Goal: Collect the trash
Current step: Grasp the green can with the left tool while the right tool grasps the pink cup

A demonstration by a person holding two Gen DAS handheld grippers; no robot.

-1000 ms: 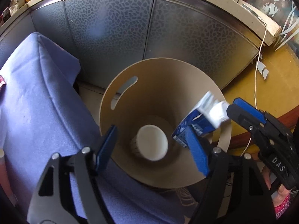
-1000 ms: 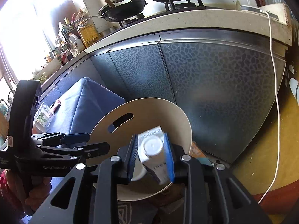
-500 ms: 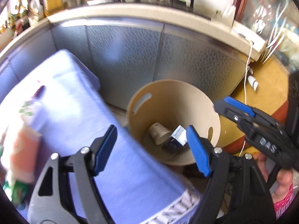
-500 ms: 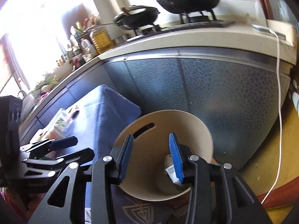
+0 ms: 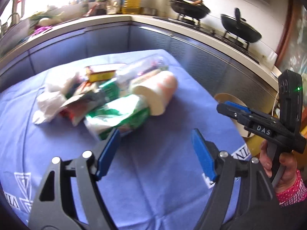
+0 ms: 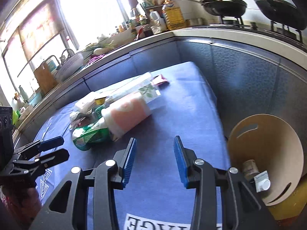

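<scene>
A heap of trash lies on the blue cloth [image 5: 153, 172]: a pink and white roll [image 5: 159, 94], a green and white packet [image 5: 119, 118], a crumpled white bag [image 5: 49, 101] and a yellow box [image 5: 101, 72]. The roll [image 6: 126, 115] and green packet [image 6: 90, 136] also show in the right wrist view. My left gripper [image 5: 155, 153] is open and empty, just short of the green packet. My right gripper [image 6: 154, 161] is open and empty above the cloth. The beige bin [image 6: 276, 145] stands off the table's right edge and holds a carton [image 6: 262, 181] and a cup [image 6: 249, 167].
Grey-blue cabinets [image 6: 239, 72] and a counter with two black pans [image 5: 190, 7] run behind the table. Bottles [image 6: 172, 15] crowd the counter corner. The bin's rim [image 5: 228, 97] shows past the table's right edge. The floor is yellow.
My right gripper let the carton go into the bin. Both grippers then swung up and left from the bin to the trash heap on the table.
</scene>
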